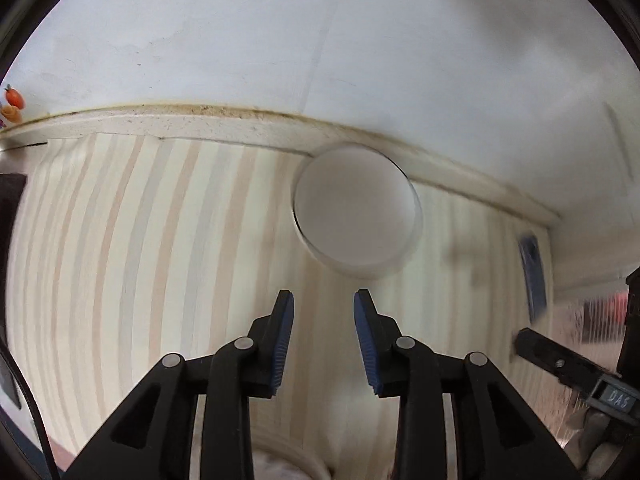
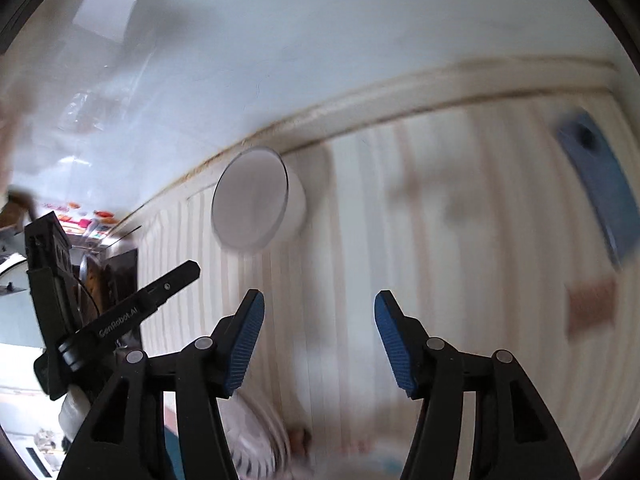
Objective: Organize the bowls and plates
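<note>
Left gripper (image 1: pixel 324 300): jaws apart, empty.
Right gripper (image 2: pixel 319 300): jaws wide, empty.
White bowl (image 1: pixel 354 208): on striped cloth (image 1: pixel 160 240), apparently upright; blurred.

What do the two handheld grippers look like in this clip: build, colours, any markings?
Both are black plastic linkage frames with silver pivot pins and ribbed blue finger pads. The left gripper carries white "GenRobot.AI" lettering on its side in the right wrist view; the right gripper shows a grey tab marked "DAS" in the left wrist view.
</note>
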Demonstrator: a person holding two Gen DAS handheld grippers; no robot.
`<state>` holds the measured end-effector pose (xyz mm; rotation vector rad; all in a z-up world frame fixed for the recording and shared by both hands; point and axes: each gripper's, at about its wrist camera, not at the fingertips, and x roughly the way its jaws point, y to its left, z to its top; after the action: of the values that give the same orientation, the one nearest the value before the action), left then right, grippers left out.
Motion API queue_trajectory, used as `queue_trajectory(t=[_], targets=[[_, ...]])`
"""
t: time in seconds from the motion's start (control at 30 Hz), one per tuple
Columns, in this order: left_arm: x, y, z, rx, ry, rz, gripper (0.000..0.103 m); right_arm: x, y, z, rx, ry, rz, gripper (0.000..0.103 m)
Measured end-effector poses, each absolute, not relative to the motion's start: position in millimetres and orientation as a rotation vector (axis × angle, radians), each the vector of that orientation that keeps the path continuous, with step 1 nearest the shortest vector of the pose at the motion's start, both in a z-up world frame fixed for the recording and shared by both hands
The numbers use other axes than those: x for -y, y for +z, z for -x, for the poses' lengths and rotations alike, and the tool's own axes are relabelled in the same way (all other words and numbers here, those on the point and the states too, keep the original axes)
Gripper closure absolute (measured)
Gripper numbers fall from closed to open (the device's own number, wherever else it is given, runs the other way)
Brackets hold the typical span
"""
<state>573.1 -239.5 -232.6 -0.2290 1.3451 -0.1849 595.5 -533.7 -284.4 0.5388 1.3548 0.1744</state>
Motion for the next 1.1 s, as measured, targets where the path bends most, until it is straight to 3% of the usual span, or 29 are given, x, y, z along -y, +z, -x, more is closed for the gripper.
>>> queue_trajectory(t=[0.17, 0.27, 0.33, 0.37, 0.67, 1.1], targets=[[235.9, -268.6, -616.0, -1.383, -0.153, 0.251, 0.074, 510.1, -328.5, -658.5, -1.402, 0.203, -0.532, 0.044], [234.2, -287.6, -628.2, -1.412, -0.152, 0.263, 0.076, 497.6, -351.4, -682.3, -1.434, 0.221, -0.520, 0.055], [234.5, -294.9, -631.5, -1.413, -0.174, 0.283, 0.077, 493.7, -362.3, -689.4, -1.444, 0.234, -0.527, 0.083], [235.1, -297.2, -631.7, -1.410, -0.180, 0.290, 0.083, 490.8, -367.1, -692.6, -1.447, 0.254, -0.534, 0.086], [243.2, -282.8, -622.2, -1.373, -0.187, 0.223, 0.086, 492.5, -354.0, -682.9, -1.425, 0.234, -0.516, 0.088], [257.7, -210.7, -548.2, -1.309, -0.283, 0.170, 0.086, 509.6, -272.8, -593.1, -1.354, 0.195, -0.488, 0.088]])
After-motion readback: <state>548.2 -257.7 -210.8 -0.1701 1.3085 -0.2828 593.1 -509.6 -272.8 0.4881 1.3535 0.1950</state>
